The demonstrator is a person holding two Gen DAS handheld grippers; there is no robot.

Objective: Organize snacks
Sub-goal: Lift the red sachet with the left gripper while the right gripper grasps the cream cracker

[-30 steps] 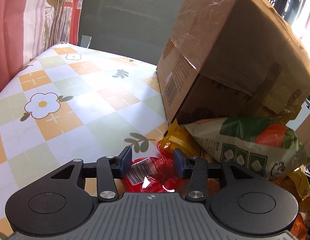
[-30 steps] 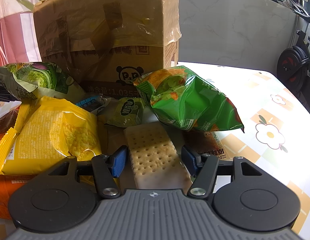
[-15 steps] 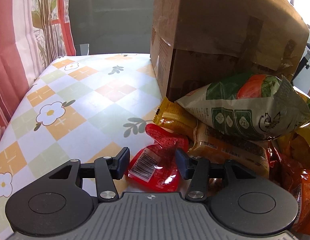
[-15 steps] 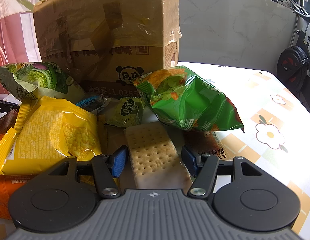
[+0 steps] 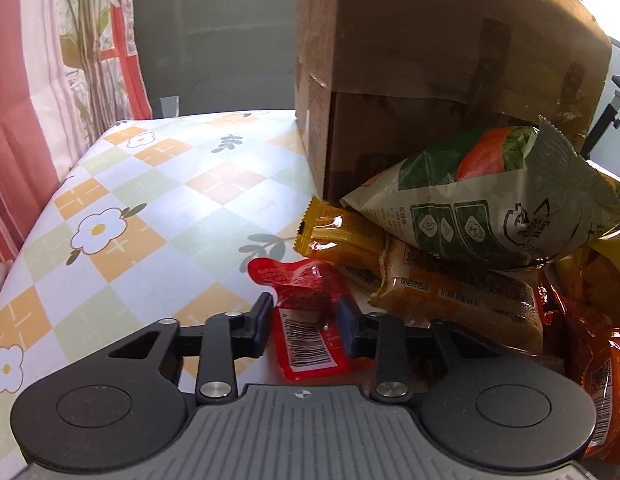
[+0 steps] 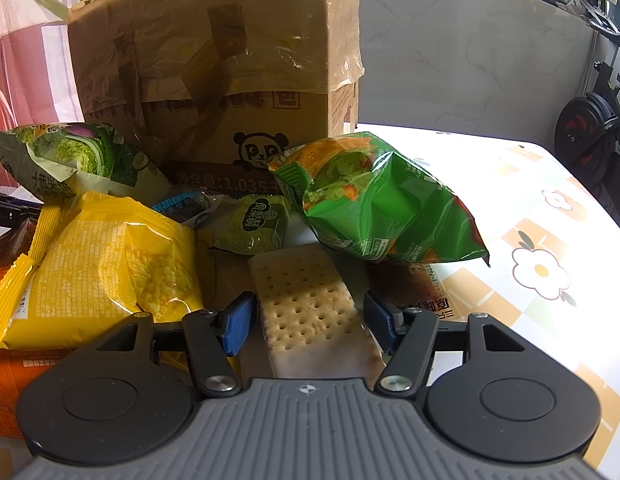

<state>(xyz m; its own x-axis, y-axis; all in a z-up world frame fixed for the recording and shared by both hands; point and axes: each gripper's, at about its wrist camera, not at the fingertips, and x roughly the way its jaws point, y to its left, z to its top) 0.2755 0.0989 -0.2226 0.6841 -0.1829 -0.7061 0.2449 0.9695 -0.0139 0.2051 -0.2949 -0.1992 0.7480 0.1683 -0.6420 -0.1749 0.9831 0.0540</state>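
Note:
In the left wrist view my left gripper [image 5: 305, 320] is closed on a small red snack packet [image 5: 305, 312] with a barcode, its fingers [image 5: 261, 322] pressing both sides. Beside it lie an orange bar packet [image 5: 342, 236], a brown biscuit packet [image 5: 462, 300] and a beige-green chip bag [image 5: 490, 216]. In the right wrist view my right gripper [image 6: 310, 320] is open around a cracker packet [image 6: 310, 304], its blue pads [image 6: 237, 320] apart from it. A green bag [image 6: 374, 204], a yellow bag [image 6: 97, 268] and a small green packet [image 6: 253, 224] lie around.
A tall cardboard box [image 5: 430, 60] stands behind the snack pile; it also shows in the right wrist view [image 6: 213, 60]. The flowered tablecloth [image 5: 149, 208] stretches left of the pile. A red-striped curtain [image 5: 37, 80] hangs at the left. An exercise bike [image 6: 590, 148] stands at the right.
The left gripper has turned, and its fingers have narrowed onto the red packet, which now lies lengthwise between them. The right gripper has not moved.

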